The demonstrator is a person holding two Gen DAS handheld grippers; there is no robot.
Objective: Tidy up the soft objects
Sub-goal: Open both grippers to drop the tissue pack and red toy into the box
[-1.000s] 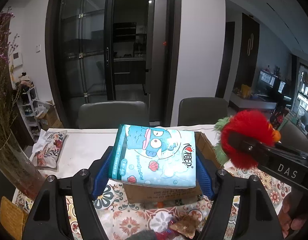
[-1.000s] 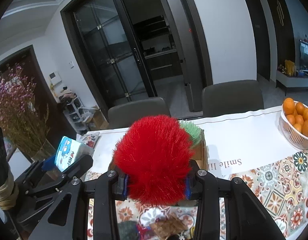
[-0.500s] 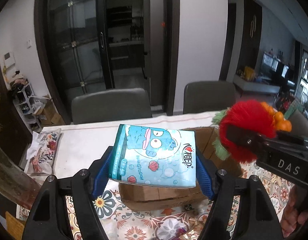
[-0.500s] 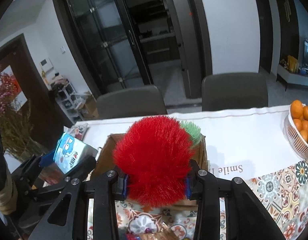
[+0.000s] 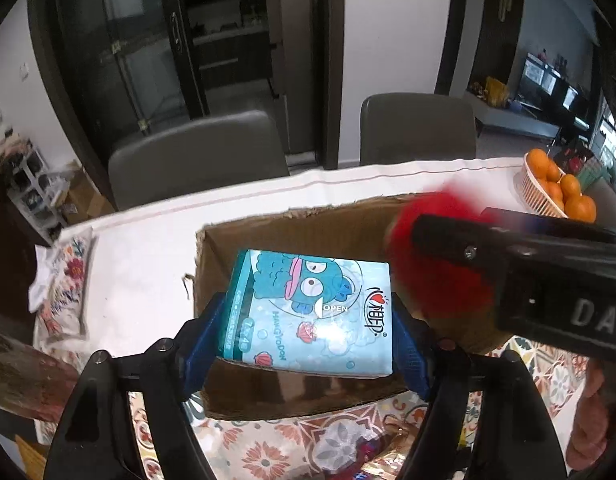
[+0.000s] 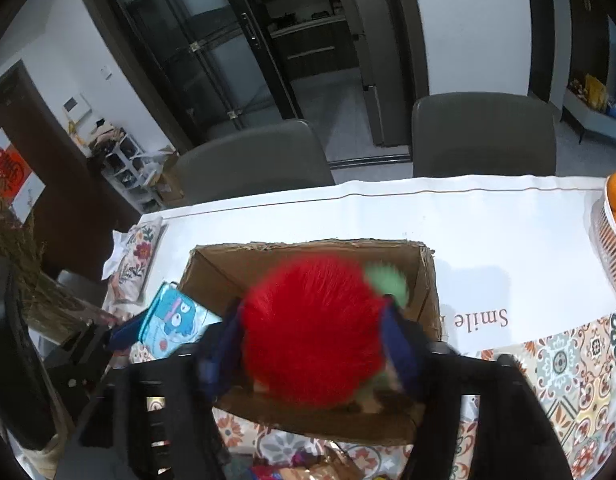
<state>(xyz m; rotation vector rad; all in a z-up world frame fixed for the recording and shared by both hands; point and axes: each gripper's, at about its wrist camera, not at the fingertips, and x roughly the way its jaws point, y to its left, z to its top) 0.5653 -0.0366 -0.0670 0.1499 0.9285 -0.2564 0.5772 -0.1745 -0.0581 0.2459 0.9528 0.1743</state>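
My left gripper (image 5: 308, 316) is shut on a light blue cartoon tissue pack (image 5: 312, 308) and holds it over the open cardboard box (image 5: 291, 224). My right gripper (image 6: 314, 332) is shut on a fluffy red plush toy (image 6: 312, 332) with a green tuft (image 6: 388, 282), held over the same box (image 6: 308, 250). In the left wrist view the red plush (image 5: 440, 280) and the right gripper's black body (image 5: 520, 256) sit to the right of the pack. In the right wrist view the pack (image 6: 171, 320) shows at the box's left edge.
The box stands on a table with a white runner (image 6: 488, 216) and a patterned cloth (image 6: 580, 356). A basket of oranges (image 5: 556, 188) is at the right. A floral pouch (image 5: 63, 280) lies at the left. Two grey chairs (image 5: 195, 156) stand behind the table. Small wrapped items (image 6: 308, 464) lie before the box.
Both grippers have moved forward and tilted down over the box, whose inside now shows. The pack and the plush stay gripped.
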